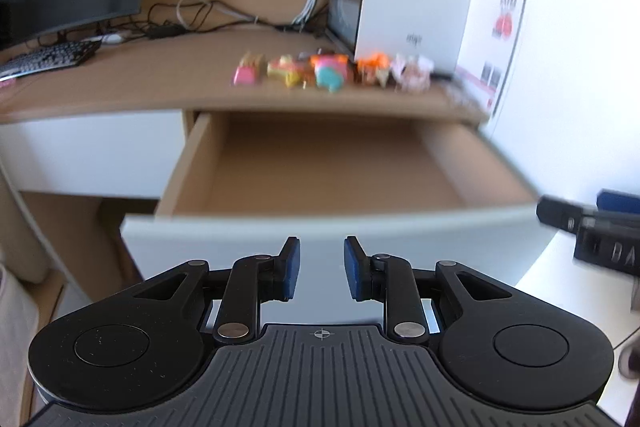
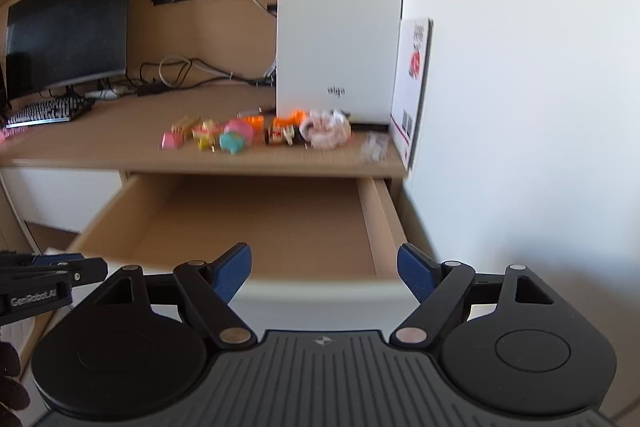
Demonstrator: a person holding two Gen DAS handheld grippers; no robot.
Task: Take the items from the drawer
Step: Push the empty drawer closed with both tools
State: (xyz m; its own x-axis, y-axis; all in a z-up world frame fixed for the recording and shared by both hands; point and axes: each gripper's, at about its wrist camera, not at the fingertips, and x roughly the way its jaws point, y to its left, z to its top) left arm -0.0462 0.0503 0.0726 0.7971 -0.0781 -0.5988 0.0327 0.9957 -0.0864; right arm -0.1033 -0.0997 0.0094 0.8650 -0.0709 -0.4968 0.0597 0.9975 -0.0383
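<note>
The drawer (image 1: 328, 167) under the desk stands pulled out, its white front (image 1: 320, 227) nearest to me; only bare wooden floor (image 2: 256, 219) shows inside. Several small colourful toys (image 1: 316, 71) lie in a row on the desk top above it, and they appear in the right wrist view too (image 2: 236, 135). My left gripper (image 1: 322, 251) hangs just before the drawer front, open by a narrow gap and holding nothing. My right gripper (image 2: 324, 259) is open wide over the drawer's front right corner, also holding nothing. Each gripper's black fingers (image 1: 560, 215) (image 2: 80, 269) poke into the other's view.
A white computer case (image 2: 338, 15) stands behind the toys, with a printed box (image 2: 414, 83) leaning on the white wall to its right. A dark monitor (image 2: 68, 27), a keyboard (image 2: 48, 111) and loose cables (image 2: 180, 71) fill the desk's left. A clear plastic scrap (image 2: 374, 147) lies near the desk's right edge.
</note>
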